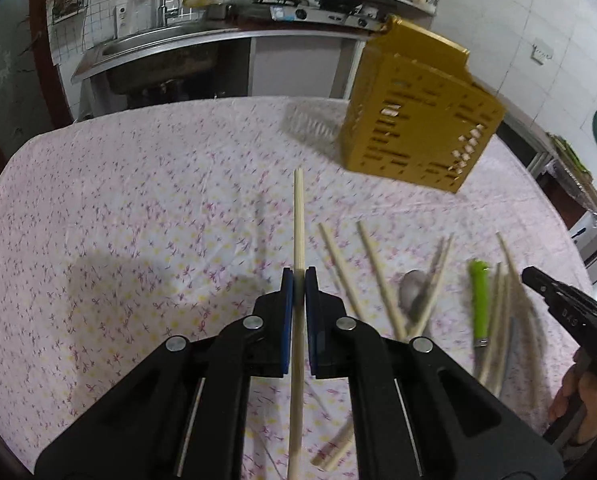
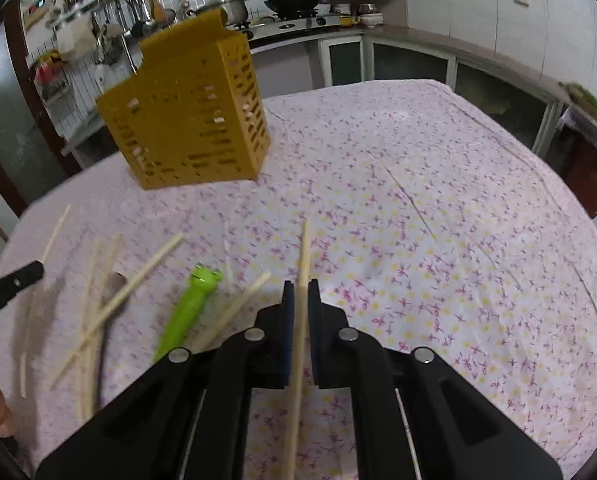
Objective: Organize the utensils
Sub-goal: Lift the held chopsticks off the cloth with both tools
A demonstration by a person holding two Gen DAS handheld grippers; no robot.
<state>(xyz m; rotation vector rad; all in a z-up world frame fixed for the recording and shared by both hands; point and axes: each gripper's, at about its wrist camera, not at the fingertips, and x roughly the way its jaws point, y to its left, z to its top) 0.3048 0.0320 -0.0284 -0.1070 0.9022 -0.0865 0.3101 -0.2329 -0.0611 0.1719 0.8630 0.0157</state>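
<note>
A table point(image 1: 138, 200) under a pink flowered cloth carries everything, which keeps the loose pieces spread flat and easy to pick out one at a time. Toward its far side stands the yellow slotted holder point(image 1: 414, 120), upright with its open top up, plainly the place the utensils are meant to end in; pale stick ends already show through its slots. Nearer, a scatter of bare wooden chopsticks point(image 1: 342, 268) lies crossed over a metal spoon point(image 1: 412, 288), with a green frog-handled utensil point(image 2: 190, 304) beside them, all apart from the holder and not yet sorted. The left gripper point(image 1: 298, 280) is clenched on a single chopstick point(image 1: 298, 216), pinched partway along so the long end points ahead toward the holder. The right gripper point(image 2: 301, 292) is likewise clamped on its own chopstick point(image 2: 304, 252), held lengthwise between the blue pads, probably so that each stick can be slid in end first.
</note>
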